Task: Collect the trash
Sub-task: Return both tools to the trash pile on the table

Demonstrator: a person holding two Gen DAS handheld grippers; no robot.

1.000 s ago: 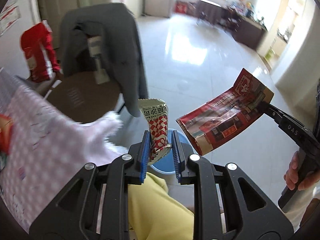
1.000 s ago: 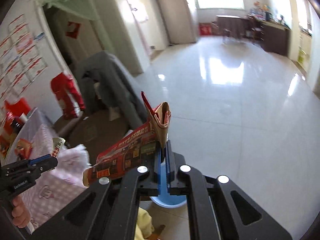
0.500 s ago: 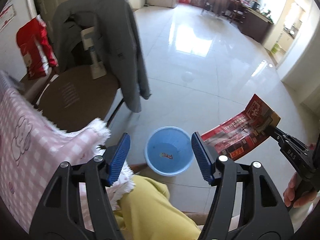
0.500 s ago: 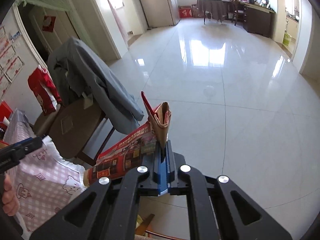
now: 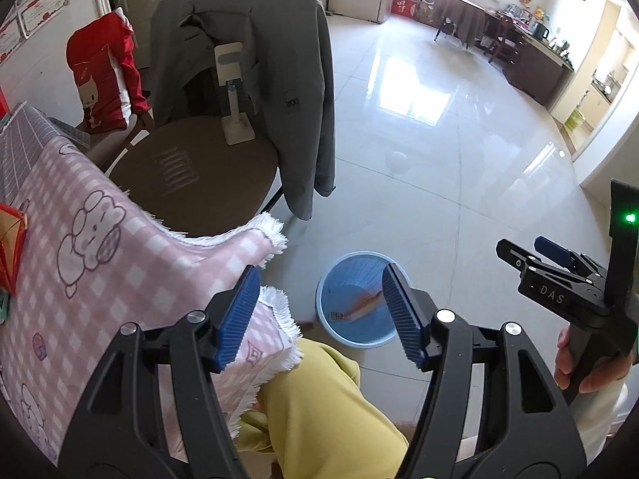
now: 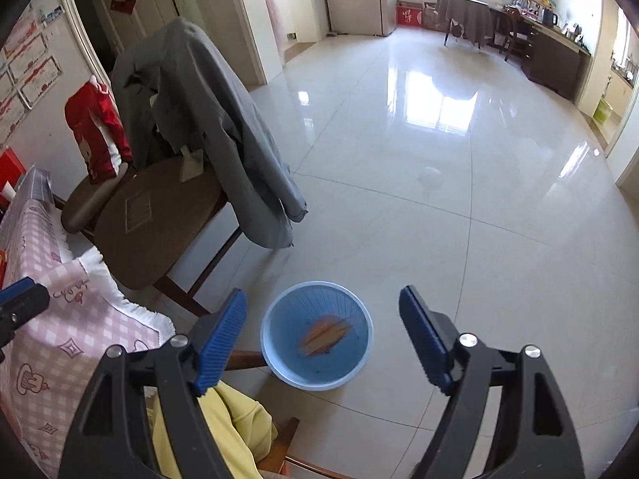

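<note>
Your left gripper (image 5: pixel 319 315) and right gripper (image 6: pixel 327 339), whose jaws have just been opening, both gape empty above the round blue plastic bin (image 6: pixel 275 343) holding a blurred orange-red wrapper (image 6: pixel 325 333).

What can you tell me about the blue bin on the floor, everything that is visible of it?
The blue bin is a round, light blue basket that looks like plastic, with thin vertical ribs on its inner wall and a smooth paler rim. It stands upright on the glossy tiled floor, beside the wooden chair and the pink checked cloth. Inside lie a blurred red-orange wrapper and, in the left wrist view, a small patterned wrapper. Neither gripper touches it.
</note>
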